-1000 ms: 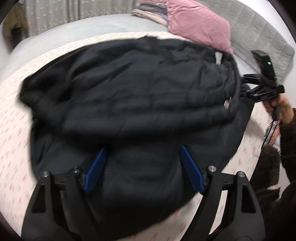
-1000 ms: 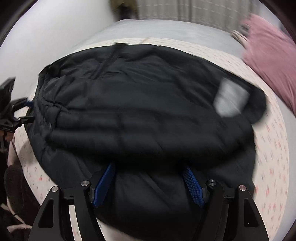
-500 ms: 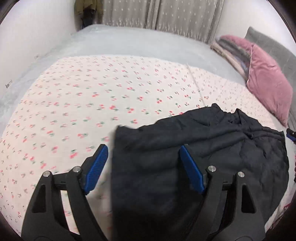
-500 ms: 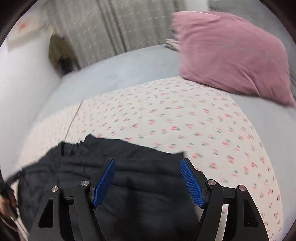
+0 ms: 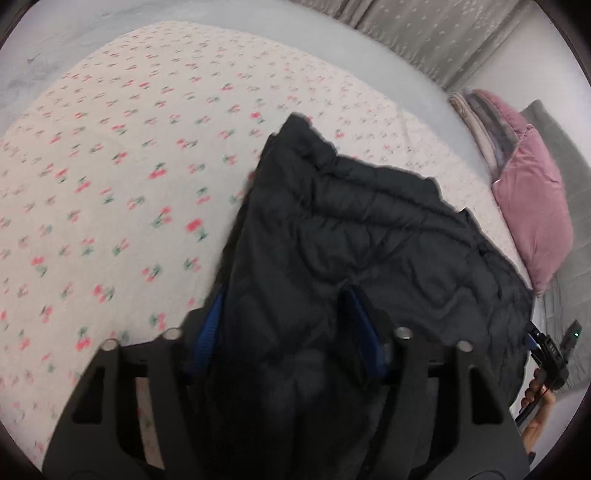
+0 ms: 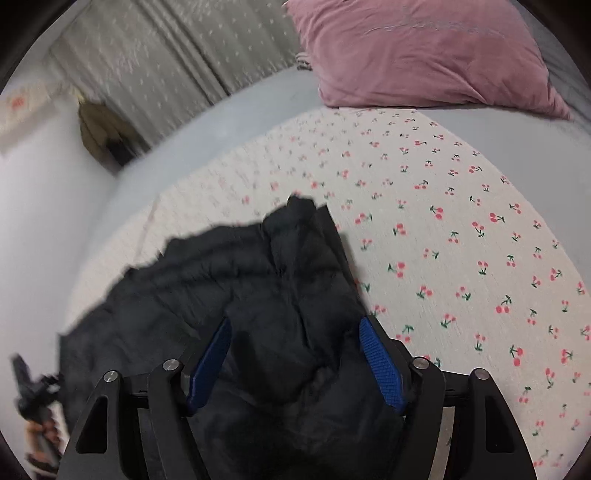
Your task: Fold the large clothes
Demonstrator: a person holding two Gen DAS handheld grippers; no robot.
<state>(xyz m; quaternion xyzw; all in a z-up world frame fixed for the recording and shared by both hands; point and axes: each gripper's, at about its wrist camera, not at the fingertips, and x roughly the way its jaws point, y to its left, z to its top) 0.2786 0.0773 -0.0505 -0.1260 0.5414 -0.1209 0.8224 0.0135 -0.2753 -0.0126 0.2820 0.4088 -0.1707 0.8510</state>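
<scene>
From my left wrist camera, I see the left hand-held gripper [image 5: 291,325] with its blue ribbed pads [image 5: 364,332] set apart and the black quilted jacket [image 5: 369,251] bunched between them. The fabric fills the gap, but I cannot tell whether the pads are actually clamping it. The jacket is puffy, stitched in horizontal channels with a dull matte surface, and it drapes from the near centre out to the far right across the bed [image 5: 110,166]. The bedsheet is cream with a small red cherry print, soft and slightly blurred. At the far right lies a pink velvety pillow [image 5: 532,206] with a grey quilted cushion [image 5: 554,147] behind it, and pale patterned curtains [image 5: 424,33] hang beyond. The right hand-held gripper [image 5: 550,350] shows at the near right edge, black, with a small green light. I can read no label or writing anywhere.

From my right wrist camera, the right hand-held gripper [image 6: 295,354] also has its blue pads [image 6: 380,362] spread with the jacket [image 6: 258,280] heaped between them; again, I cannot tell whether it grips. The jacket lies crumpled at the near left of the bed [image 6: 461,221]. The pink pillow [image 6: 417,51] sits far right, the curtains [image 6: 166,55] far left. The left hand-held gripper [image 6: 29,380] is a blur at the near left.
</scene>
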